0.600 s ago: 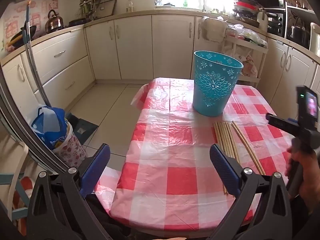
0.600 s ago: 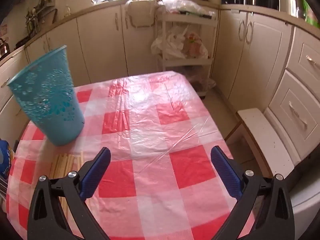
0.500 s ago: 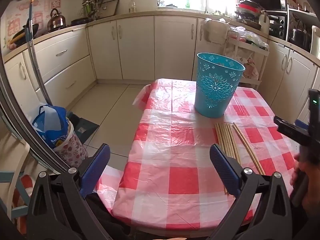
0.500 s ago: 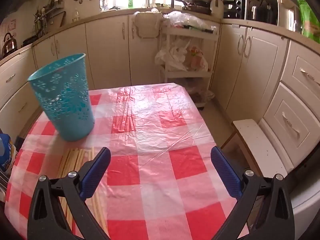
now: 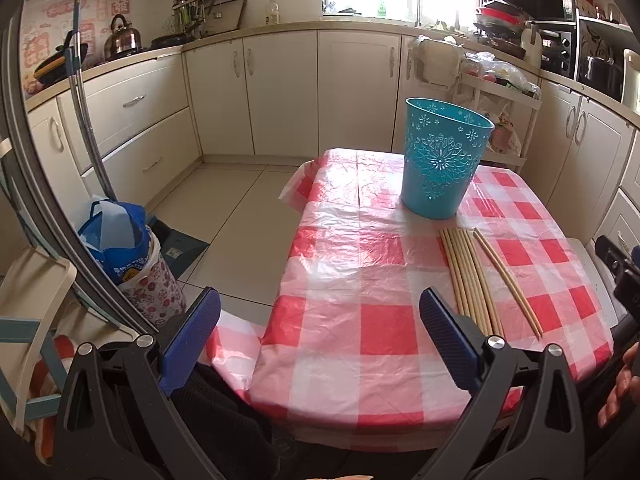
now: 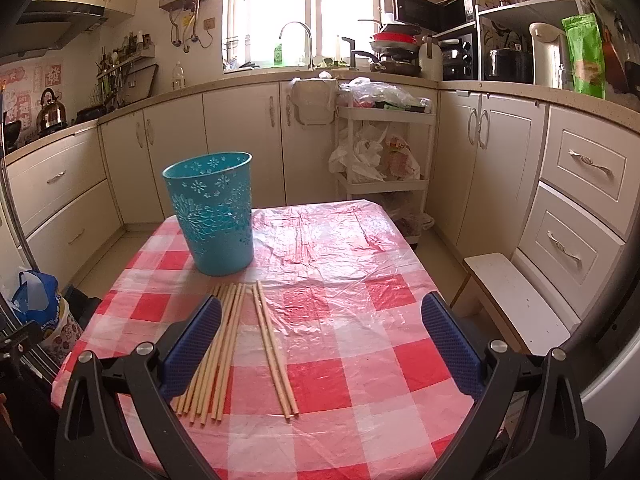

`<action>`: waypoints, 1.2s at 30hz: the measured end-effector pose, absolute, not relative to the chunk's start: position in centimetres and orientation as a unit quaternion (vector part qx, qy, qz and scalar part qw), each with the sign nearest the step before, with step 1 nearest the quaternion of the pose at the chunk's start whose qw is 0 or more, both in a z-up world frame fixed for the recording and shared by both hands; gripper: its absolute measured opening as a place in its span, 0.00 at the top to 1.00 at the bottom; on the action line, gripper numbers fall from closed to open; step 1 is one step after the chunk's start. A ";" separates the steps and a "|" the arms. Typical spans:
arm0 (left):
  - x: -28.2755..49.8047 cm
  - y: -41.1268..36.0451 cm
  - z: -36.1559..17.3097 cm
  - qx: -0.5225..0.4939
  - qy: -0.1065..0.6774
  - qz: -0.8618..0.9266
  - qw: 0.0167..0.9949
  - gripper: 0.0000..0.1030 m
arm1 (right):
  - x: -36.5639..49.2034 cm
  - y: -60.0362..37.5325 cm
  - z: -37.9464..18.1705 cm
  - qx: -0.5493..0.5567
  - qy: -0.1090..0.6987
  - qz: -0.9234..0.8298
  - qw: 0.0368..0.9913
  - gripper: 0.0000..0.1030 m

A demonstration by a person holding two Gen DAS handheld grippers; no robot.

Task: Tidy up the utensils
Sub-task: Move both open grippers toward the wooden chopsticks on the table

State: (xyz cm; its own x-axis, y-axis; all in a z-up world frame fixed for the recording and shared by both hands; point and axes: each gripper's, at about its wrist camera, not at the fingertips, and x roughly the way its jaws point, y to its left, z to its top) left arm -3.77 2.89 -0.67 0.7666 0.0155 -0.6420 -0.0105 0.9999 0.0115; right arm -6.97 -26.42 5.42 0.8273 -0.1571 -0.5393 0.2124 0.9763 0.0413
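Note:
Several pale wooden chopsticks (image 6: 224, 340) lie side by side on the red-and-white checked tablecloth (image 6: 340, 312), with a separate pair (image 6: 274, 348) just to their right. Behind them stands an upright teal plastic bin (image 6: 214, 216) with a flower pattern. My right gripper (image 6: 320, 344) hovers open above the near part of the table, nothing between its blue pads. In the left wrist view the chopsticks (image 5: 472, 276) lie right of centre, the bin (image 5: 442, 162) beyond them. My left gripper (image 5: 318, 338) is open over the table's near left edge, empty.
Cream kitchen cabinets ring the room. A white trolley (image 6: 382, 152) with bags stands behind the table, a low white stool (image 6: 516, 300) at its right. On the floor at left sits a blue bag (image 5: 116, 240) in a flowered bin. A hand (image 5: 620, 384) shows at right.
Both grippers have pulled back and tilted up, so more of the table and kitchen shows. The right view now centres on the chopsticks. Both stay open and empty.

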 end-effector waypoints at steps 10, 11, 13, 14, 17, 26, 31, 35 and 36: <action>-5.2 4.2 -1.1 -0.002 0.343 0.004 0.939 0.07 | -10.0 -24.2 6.7 0.042 0.263 -0.081 0.960 0.07; -5.3 4.3 -1.2 -0.001 0.343 0.005 0.939 0.07 | -10.2 -24.1 6.7 0.044 0.265 -0.080 0.960 0.07; -5.3 4.3 -1.2 -0.001 0.344 0.006 0.939 0.07 | -10.4 -24.1 6.4 0.047 0.270 -0.078 0.959 0.07; -5.3 4.3 -1.3 -0.001 0.346 0.006 0.938 0.07 | -10.6 -24.0 6.4 0.049 0.271 -0.077 0.958 0.07; -5.2 4.3 -1.6 0.000 0.349 0.008 0.937 0.07 | -10.9 -24.1 6.3 0.054 0.272 -0.075 0.958 0.07; -4.8 4.0 -2.0 0.003 0.355 0.008 0.935 0.07 | -10.9 -24.4 6.1 0.069 0.274 -0.075 0.956 0.07; -4.8 4.0 -2.2 0.004 0.356 0.009 0.934 0.07 | -11.0 -24.3 6.1 0.073 0.274 -0.071 0.956 0.07; -4.8 4.0 -2.2 0.004 0.357 0.010 0.934 0.07 | -11.1 -24.3 6.2 0.074 0.273 -0.069 0.957 0.07; -4.8 4.0 -2.2 0.004 0.357 0.010 0.934 0.07 | -11.2 -24.2 6.3 0.074 0.271 -0.069 0.957 0.07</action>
State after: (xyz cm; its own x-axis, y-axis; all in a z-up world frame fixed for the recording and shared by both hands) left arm -4.77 4.04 -2.24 0.7454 0.0224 -0.6662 -0.0160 0.9997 0.0157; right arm -11.21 -24.19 6.25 0.8433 -0.0921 -0.5295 0.1726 0.9794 0.1046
